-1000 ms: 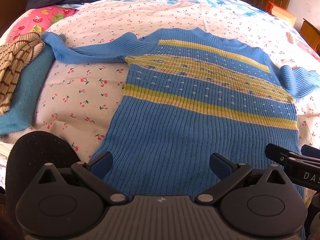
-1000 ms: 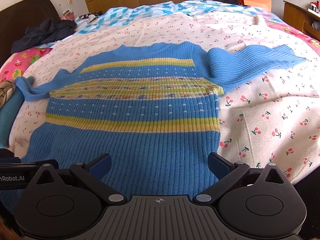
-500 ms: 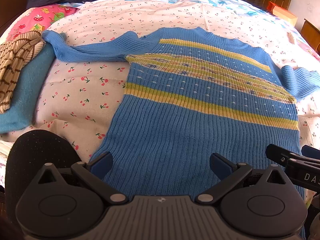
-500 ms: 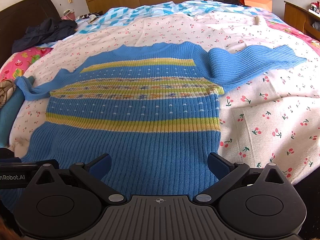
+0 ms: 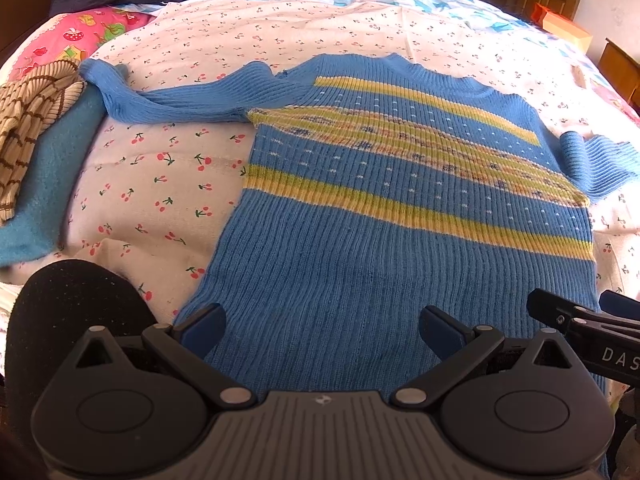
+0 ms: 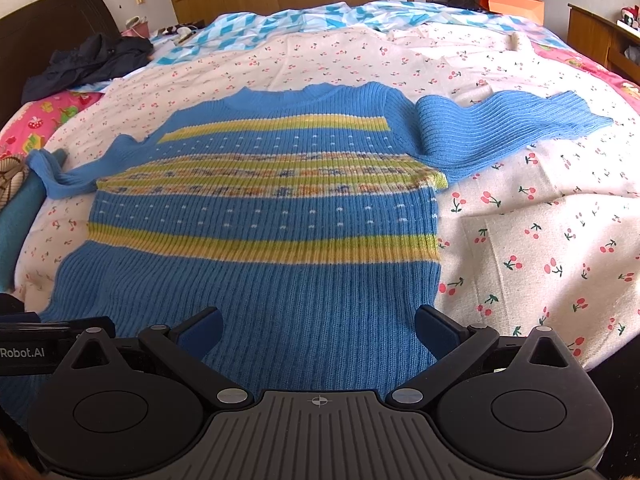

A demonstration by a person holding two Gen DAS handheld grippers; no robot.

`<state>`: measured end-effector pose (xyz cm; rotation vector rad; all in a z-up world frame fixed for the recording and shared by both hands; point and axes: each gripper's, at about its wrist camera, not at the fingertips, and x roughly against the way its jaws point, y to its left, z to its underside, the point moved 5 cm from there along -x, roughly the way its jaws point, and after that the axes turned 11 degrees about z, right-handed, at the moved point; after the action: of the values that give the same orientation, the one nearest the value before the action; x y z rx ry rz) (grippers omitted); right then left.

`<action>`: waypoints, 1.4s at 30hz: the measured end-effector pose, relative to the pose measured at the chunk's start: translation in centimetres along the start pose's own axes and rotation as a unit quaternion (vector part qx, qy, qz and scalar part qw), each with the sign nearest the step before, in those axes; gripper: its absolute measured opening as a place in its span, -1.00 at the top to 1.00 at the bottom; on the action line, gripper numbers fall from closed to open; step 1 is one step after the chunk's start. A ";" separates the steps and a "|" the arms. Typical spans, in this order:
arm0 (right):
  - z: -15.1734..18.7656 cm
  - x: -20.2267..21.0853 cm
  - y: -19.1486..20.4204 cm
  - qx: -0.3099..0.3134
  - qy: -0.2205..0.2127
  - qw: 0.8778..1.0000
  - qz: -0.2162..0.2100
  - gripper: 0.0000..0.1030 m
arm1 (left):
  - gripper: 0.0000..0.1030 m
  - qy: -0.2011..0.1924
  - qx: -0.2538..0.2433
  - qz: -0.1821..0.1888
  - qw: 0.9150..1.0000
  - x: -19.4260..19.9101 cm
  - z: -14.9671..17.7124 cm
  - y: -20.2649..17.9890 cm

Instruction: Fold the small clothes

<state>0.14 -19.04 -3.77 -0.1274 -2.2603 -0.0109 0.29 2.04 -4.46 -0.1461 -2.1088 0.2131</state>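
A small blue ribbed sweater [image 5: 400, 208] with yellow and green stripes lies flat on the bed, neck away from me, both sleeves spread out; it also shows in the right wrist view [image 6: 272, 216]. My left gripper [image 5: 320, 330] is open and empty over the hem's left part. My right gripper [image 6: 318, 328] is open and empty over the hem's right part. The right gripper's side shows at the right edge of the left wrist view [image 5: 588, 324]. The left sleeve [image 5: 168, 100] reaches left, the right sleeve [image 6: 504, 128] reaches right.
The bed has a cherry-print sheet [image 6: 540, 240]. A teal cloth [image 5: 44, 184] and a brown striped garment [image 5: 28, 120] lie at the left edge. Dark clothes [image 6: 88, 60] sit at the far left. A blue-white quilt [image 6: 320, 20] lies at the far end.
Both grippers have edged slightly forward over the hem, both still open. The sweater has not moved.
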 end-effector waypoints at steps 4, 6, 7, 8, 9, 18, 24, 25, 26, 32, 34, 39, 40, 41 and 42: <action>-0.1 0.1 0.0 0.001 -0.003 1.000 0.004 -0.98 | -1.00 0.001 -0.001 -0.001 1.000 0.0 0.0 0.0; -0.1 0.1 0.0 0.000 -0.004 1.000 0.004 -0.98 | -1.00 0.000 -0.002 -0.001 1.000 0.0 0.0 0.0; -0.1 0.2 -0.1 0.002 -0.006 1.000 0.007 -0.98 | -1.00 -0.001 -0.002 -0.001 1.000 0.0 -0.1 0.0; -0.2 0.2 -0.1 0.004 -0.009 1.000 0.011 -0.98 | -1.00 -0.002 -0.003 -0.001 1.000 0.1 -0.1 0.0; -0.3 0.2 -0.1 0.005 -0.012 1.000 0.016 -0.98 | -1.00 -0.003 -0.005 -0.002 1.000 0.1 -0.2 -0.1; -0.7 0.1 -0.5 0.011 -0.018 0.999 0.034 -0.98 | -1.00 -0.028 -0.035 -0.008 0.999 0.6 -1.2 -1.1; -1.0 0.3 -0.9 0.007 -0.025 0.999 0.036 -0.98 | -1.00 -0.033 -0.043 -0.008 0.998 0.7 -1.3 -1.5; -1.0 0.3 -0.9 0.009 -0.026 0.999 0.039 -0.98 | -1.00 -0.033 -0.043 -0.008 0.998 0.6 -1.3 -1.5; -1.0 0.3 -0.9 0.009 -0.027 0.999 0.041 -0.98 | -1.00 -0.033 -0.044 -0.008 0.998 0.6 -1.3 -1.5; -1.1 0.3 -1.0 0.013 -0.031 0.998 0.049 -0.98 | -1.00 -0.031 -0.044 -0.006 0.999 0.4 -1.3 -1.6; -1.1 0.3 -0.9 0.017 -0.035 0.998 0.052 -0.98 | -1.00 -0.030 -0.043 -0.006 0.999 0.3 -1.2 -1.6; -1.2 0.2 -0.9 0.020 -0.037 0.997 0.058 -0.98 | -1.00 -0.028 -0.042 -0.005 0.999 0.3 -1.1 -1.6; -1.2 0.2 -0.9 0.021 -0.039 0.997 0.059 -0.98 | -1.00 -0.028 -0.043 -0.005 0.999 0.3 -1.1 -1.6; -1.2 0.2 -1.0 0.022 -0.040 0.997 0.060 -0.98 | -1.00 -0.029 -0.044 -0.006 0.999 0.4 -1.1 -1.7; -1.2 0.2 -1.0 0.023 -0.041 0.997 0.061 -0.98 | -1.00 -0.028 -0.046 -0.006 0.999 0.4 -1.1 -1.8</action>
<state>0.81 -20.04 -2.82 -0.2458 -2.3293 0.1135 1.00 0.48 -3.23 -0.1842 -2.1765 0.1156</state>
